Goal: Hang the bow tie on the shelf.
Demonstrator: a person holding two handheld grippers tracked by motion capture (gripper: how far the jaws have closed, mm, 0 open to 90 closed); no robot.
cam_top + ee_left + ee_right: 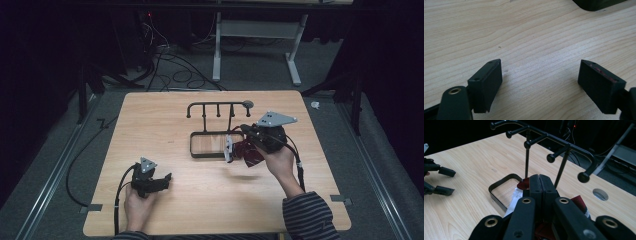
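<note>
Held at the right of centre in the high view, the right gripper (239,145) is squeezed tight on a dark red cloth (248,152), just in front of the black rack (218,106). At the lower left, the left gripper (162,181) is kept wide open over the wooden table (200,200), with nothing held.
</note>
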